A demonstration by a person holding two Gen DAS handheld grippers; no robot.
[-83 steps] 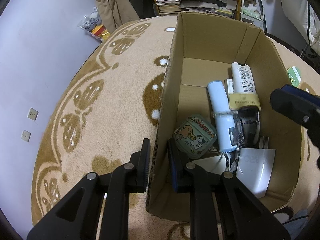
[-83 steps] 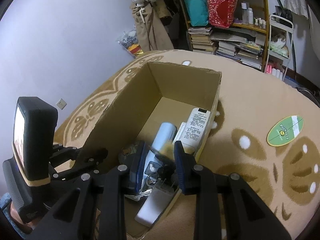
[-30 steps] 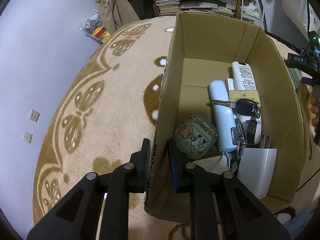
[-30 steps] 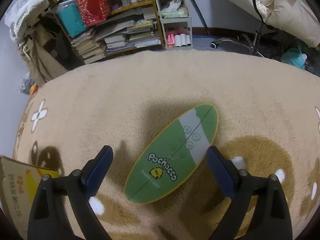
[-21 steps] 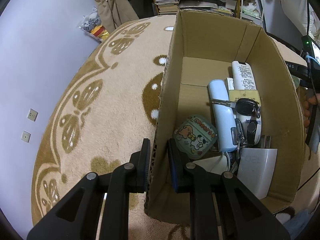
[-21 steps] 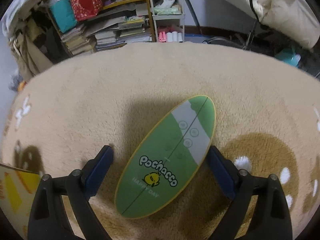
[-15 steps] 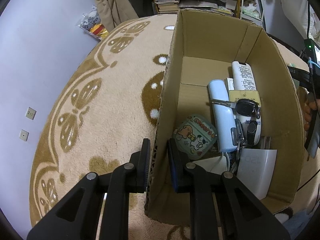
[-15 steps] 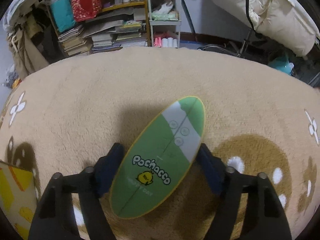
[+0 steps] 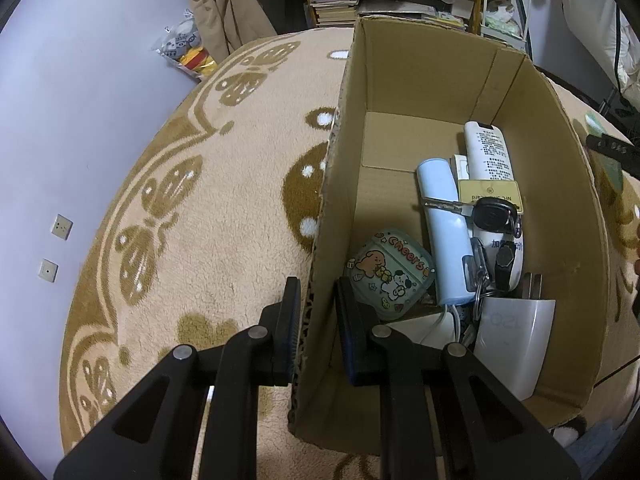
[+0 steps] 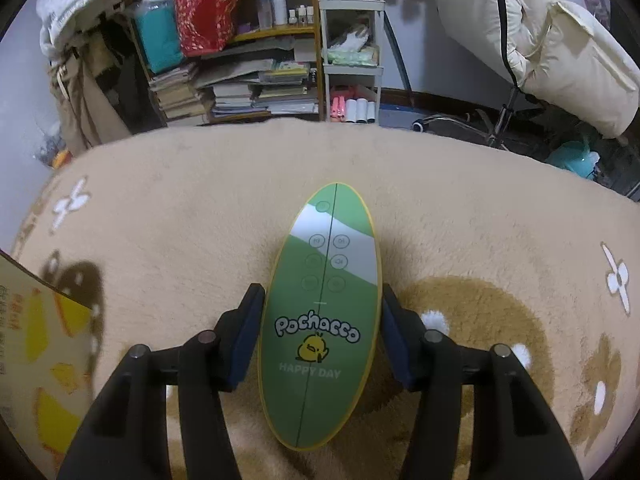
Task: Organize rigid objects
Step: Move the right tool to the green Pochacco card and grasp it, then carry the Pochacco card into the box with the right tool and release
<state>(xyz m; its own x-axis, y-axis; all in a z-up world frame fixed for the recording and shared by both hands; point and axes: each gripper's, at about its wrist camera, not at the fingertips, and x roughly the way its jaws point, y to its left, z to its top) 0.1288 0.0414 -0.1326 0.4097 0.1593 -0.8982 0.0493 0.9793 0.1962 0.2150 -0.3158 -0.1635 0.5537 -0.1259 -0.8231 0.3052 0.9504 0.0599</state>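
On a beige plush rug (image 10: 200,184) with brown butterfly motifs, before cluttered wooden bookshelves (image 10: 240,72), you work both tools at once.

Your left gripper (image 9: 316,312) is clamped on the near side wall of the open brown cardboard box (image 9: 440,68), which holds a white remote control (image 9: 490,152) and a pale green cartoon-printed earbud case (image 9: 390,272). Your right gripper (image 10: 322,320) has its pads pressed against both edges of the green oval "Pochacco" case (image 10: 324,312), which lies over the rug, right of the box.
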